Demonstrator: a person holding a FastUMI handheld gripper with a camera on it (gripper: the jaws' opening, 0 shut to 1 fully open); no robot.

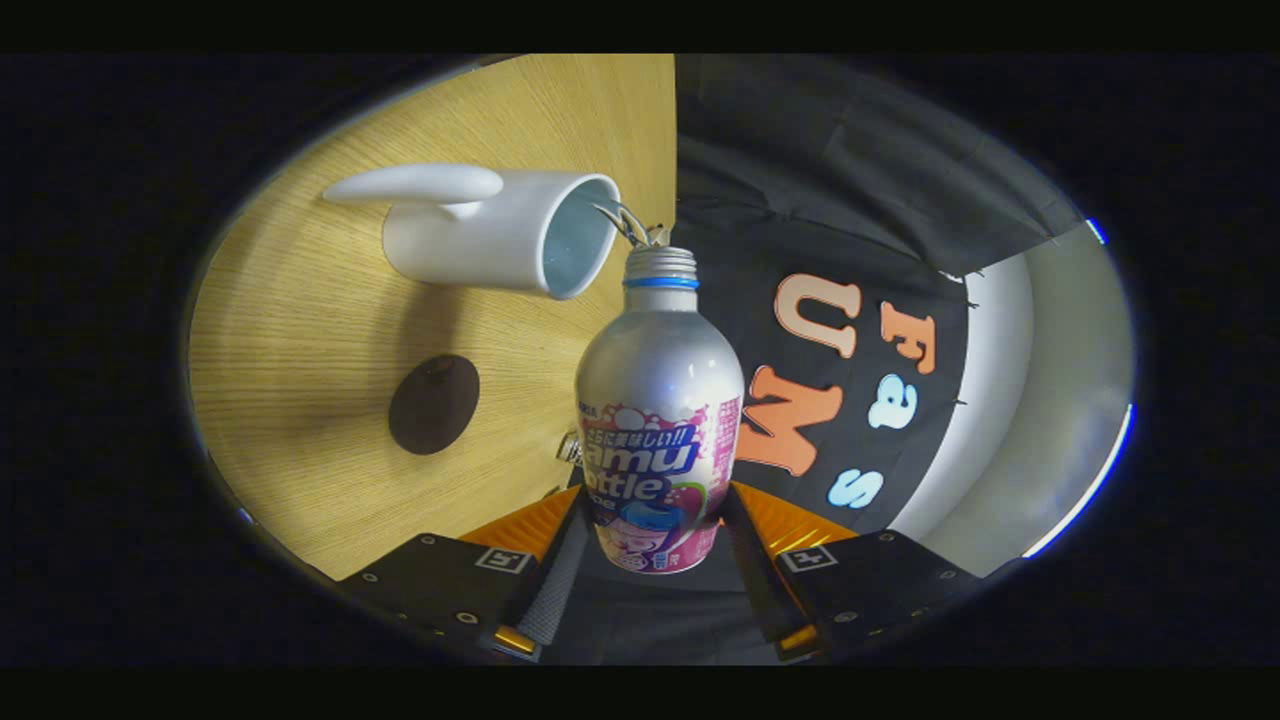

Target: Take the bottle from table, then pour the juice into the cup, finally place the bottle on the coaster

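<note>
While we tilt the silver aluminium juice bottle (pixel 658 420) toward the white ceramic cup (pixel 500 235) at 11 o'clock | gripper (pixel 655 545) fingers clamp its lower body | smooth, slippery, dentable metal, we judge | round dark coaster (pixel 434 403) at 9 o'clock.

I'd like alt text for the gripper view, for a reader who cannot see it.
The gripper is shut on a silver bottle with its cap off, tipped so its mouth is at the rim of a white cup. The cup stands on a light wooden table, and a round dark coaster lies on the table nearer the fingers than the cup.
</note>
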